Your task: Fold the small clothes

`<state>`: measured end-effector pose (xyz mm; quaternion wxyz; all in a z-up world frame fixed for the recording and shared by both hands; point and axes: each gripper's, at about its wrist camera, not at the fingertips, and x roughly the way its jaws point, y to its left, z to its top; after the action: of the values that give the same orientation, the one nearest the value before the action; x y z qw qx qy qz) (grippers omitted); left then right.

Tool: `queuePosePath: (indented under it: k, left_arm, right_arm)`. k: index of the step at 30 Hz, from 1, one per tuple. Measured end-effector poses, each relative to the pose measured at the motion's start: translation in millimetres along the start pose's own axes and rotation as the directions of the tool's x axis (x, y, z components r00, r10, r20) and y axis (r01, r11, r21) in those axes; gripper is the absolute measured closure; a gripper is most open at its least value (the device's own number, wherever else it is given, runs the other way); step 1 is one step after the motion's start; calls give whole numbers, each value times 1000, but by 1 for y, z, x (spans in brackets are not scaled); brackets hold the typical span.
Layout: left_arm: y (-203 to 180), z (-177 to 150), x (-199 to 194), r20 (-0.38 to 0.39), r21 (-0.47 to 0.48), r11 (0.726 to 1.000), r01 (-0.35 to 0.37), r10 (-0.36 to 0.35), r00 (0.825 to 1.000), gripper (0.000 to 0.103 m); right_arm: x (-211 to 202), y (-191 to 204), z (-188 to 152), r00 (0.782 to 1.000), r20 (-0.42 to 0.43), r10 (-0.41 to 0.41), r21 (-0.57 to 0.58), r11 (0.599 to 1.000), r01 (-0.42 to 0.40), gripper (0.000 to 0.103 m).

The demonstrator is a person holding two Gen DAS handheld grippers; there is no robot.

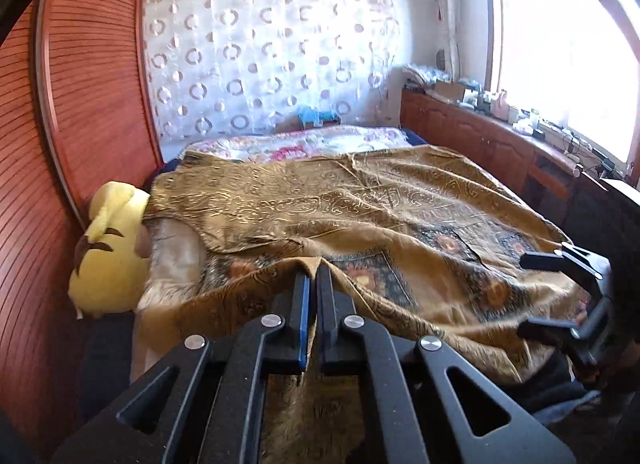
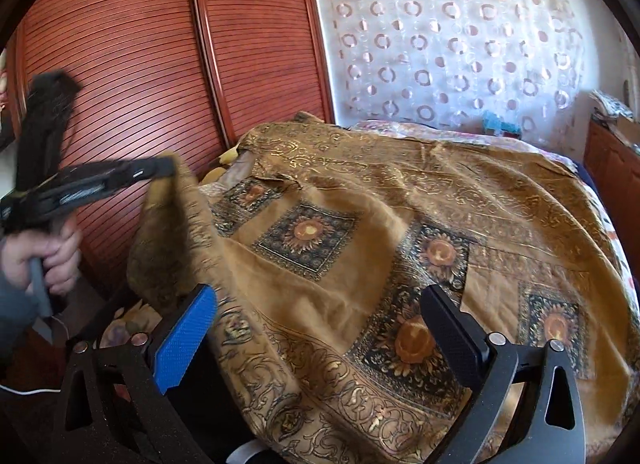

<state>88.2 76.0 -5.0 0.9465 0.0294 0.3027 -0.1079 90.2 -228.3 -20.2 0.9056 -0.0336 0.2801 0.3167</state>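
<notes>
Fabric, a brown-gold patterned cloth (image 1: pixel 400 224), lies spread across the bed, filling mid-frame. Left gripper (image 1: pixel 313 276), jaws pressed together, pinches the cloth's near edge, lifting it into a peak, likely to begin a fold. Right gripper (image 2: pixel 320 328), lower frame, hovers spread over the near hem, gripping nothing.

Your right gripper (image 2: pixel 320 328) hangs with jaws wide apart over the gold-brown patterned cloth with sunflower squares (image 2: pixel 400 232).

To your left, your hand (image 2: pixel 48 260) grips the black left gripper (image 2: pixel 170 168), whose tips pinch a lifted corner of that cloth. Behind it stand the red-brown slatted wooden doors (image 2: pixel 160 44) and a sheer white curtain with ring pattern (image 2: pixel 460 52).
</notes>
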Motion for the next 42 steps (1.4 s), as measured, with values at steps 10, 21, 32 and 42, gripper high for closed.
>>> queuePosePath:
  k: [10, 21, 32, 42]
  left_arm:
    - [7, 8, 20, -46, -34, 999, -22, 20, 999, 27]
    - [61, -18, -22, -47, -128, 985, -115, 110, 993, 15]
    - [127, -75, -41, -107, -293, 931, -218, 194, 975, 15]
    - [136, -90, -45, -105, -343, 919, -197, 171, 980, 15]
  right_arm:
    - [19, -5, 3, 996, -46, 74, 2, 997, -74, 23]
    - [51, 47, 17, 977, -94, 190, -172, 964, -204, 23]
    - [128, 126, 12, 917, -255, 306, -353, 854, -383, 39]
    - [177, 153, -3, 946, -274, 175, -500, 814, -295, 39]
